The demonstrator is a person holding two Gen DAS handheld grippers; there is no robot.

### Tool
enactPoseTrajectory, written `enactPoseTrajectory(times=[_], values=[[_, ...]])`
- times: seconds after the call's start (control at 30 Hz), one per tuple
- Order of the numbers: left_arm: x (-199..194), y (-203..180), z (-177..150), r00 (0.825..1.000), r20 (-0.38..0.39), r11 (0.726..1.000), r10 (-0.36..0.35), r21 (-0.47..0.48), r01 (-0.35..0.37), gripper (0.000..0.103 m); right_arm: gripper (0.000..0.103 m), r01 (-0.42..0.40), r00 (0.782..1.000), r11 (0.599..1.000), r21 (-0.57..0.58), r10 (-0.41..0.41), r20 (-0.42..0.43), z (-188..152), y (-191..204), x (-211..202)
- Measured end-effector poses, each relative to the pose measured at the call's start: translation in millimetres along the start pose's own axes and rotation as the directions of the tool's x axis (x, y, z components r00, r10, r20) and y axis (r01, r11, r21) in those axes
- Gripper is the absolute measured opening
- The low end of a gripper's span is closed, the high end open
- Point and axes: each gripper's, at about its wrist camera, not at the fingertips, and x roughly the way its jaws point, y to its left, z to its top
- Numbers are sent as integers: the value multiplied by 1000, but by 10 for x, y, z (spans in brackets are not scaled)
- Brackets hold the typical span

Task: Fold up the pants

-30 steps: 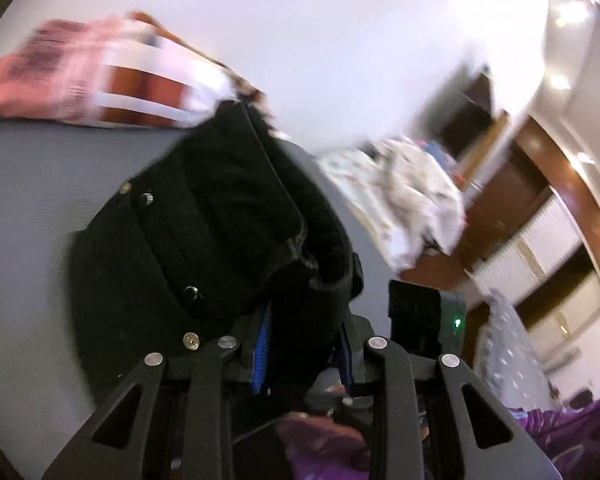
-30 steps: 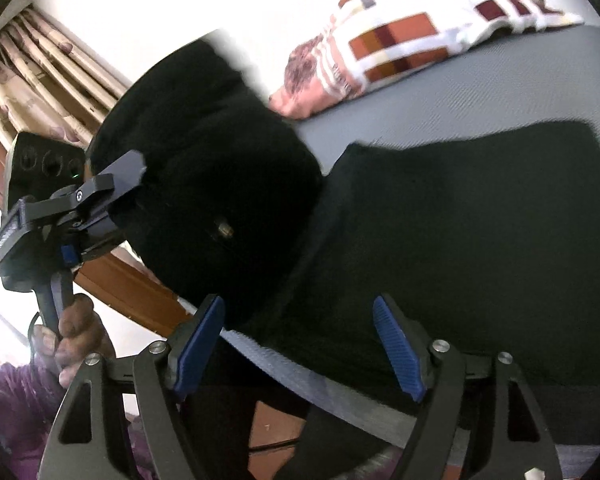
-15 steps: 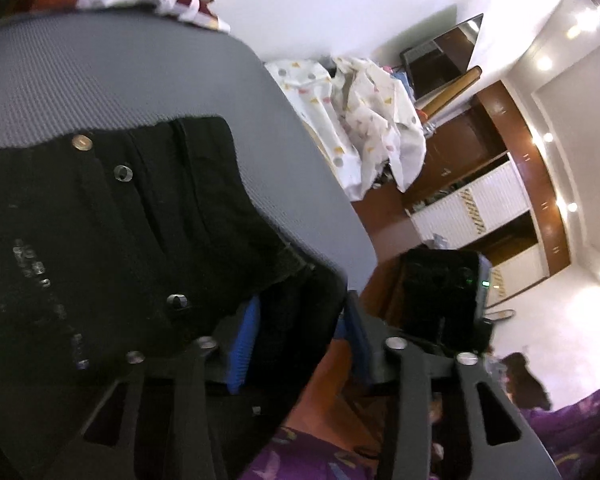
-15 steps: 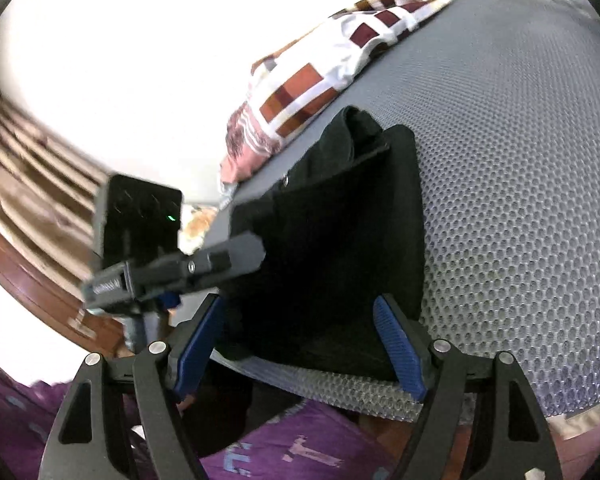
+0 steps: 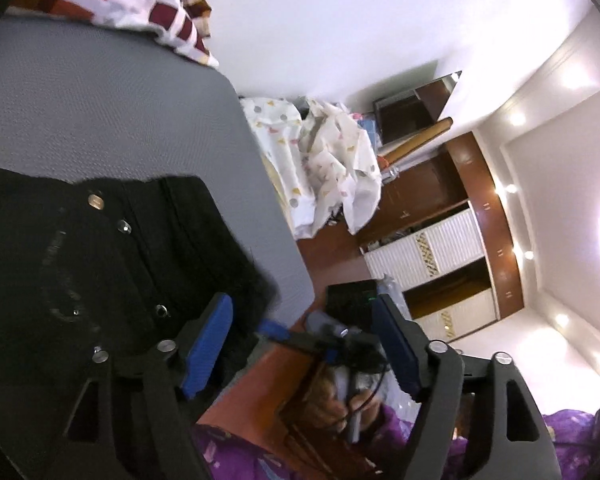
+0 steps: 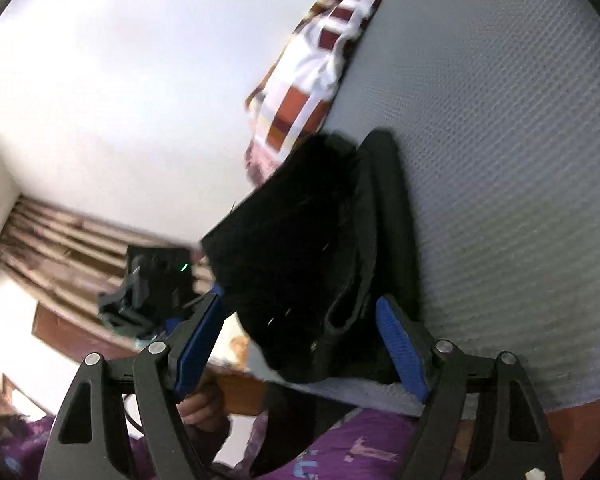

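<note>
Though folded, black pants [image 6: 320, 248] on mattress [image 6: 500, 160]

pants [image 5: 100, 280] cut off at left edge, pillow [image 6: 312, 80] motion-blurred, curtain [image 6: 60, 248] smeared

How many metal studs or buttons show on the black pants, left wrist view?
5 on the black pants: two near the upper edge, one tiny mid-left, one by the left claw's pad, one beside its arm. Folds may hide more.
</note>
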Motion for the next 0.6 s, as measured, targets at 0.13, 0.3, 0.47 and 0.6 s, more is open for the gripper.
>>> enactPoseTrajectory(times=[0.13,0.3,0.47,0.6], values=[[46,-19,39,999,-18,999,-30,-21,29,81,76,-45,999,998,-54,47,28,77,226,-180],[-94,-165,54,997,50,997,66,38,-68,81,77,-96,995,995,-8,96,-3,47,310,-98],[-405,67,-250,973,78,976,217,-8,-217,81,77,-135,986,983,126,145,-81,-101,245,132],[-563,318,-515,947,69,949,315,-47,-312,81,77,21,992,992,125,-5,-130,-182,162,307]])
